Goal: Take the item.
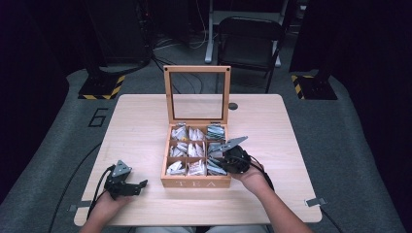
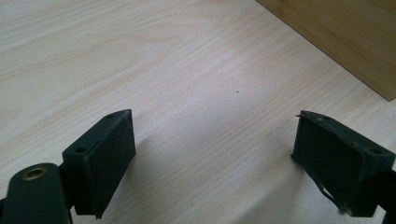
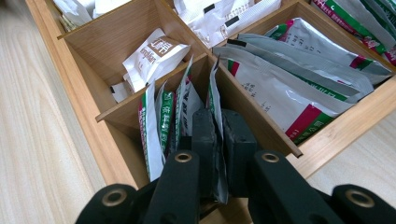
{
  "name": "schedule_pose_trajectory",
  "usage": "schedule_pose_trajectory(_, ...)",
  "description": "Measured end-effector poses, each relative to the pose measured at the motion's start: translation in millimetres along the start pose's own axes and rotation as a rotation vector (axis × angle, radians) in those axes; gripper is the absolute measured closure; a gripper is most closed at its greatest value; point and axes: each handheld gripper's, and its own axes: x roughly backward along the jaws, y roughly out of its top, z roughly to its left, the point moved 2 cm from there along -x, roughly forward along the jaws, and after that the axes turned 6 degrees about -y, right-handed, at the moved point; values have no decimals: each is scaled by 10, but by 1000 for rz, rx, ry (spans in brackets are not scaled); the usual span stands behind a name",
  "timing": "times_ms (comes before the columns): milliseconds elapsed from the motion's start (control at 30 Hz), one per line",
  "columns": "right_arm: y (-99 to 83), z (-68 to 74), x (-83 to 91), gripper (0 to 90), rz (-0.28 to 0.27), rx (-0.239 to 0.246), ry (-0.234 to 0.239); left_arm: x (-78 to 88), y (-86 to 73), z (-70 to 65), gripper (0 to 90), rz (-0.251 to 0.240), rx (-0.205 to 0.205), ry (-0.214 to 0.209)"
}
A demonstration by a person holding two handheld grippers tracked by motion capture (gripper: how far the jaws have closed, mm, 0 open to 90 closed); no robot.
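A wooden tea box [image 1: 196, 183] with "TEA" on its front wall stands open at the table's middle, its glass lid [image 1: 167, 94] upright. Its compartments hold several sachets. My right gripper [image 1: 221, 162] reaches into the front right compartment. In the right gripper view its jaws [image 3: 219, 116] are shut on the edge of a white and green sachet [image 3: 214, 88] that stands upright among others in that compartment [image 3: 140, 109]. My left gripper [image 1: 141, 187] rests low over the table at the box's front left, open, with bare wood between its fingers [image 2: 212, 122].
The box's side wall [image 2: 345, 37] lies just beyond the left gripper. A light wooden table [image 1: 136, 121] carries the box. A small dark round thing [image 1: 233, 106] lies behind the lid. A black chair [image 1: 248, 39] stands past the far edge.
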Motion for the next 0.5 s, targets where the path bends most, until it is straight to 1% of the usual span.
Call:
schedule_pose_trajectory(200,-1,15,-26,853,3,-5,6,0,0,0,127,0,0,0)
schedule_pose_trajectory(267,-3,14,-31,855,5,3,9,1,0,0,127,0,-1,1)
schedule_pose_trajectory(400,-2,22,-39,858,5,-5,0,0,0,0,127,0,1,0)
schedule_pose_trajectory(500,-2,21,-42,866,5,1,9,0,0,0,127,0,0,0)
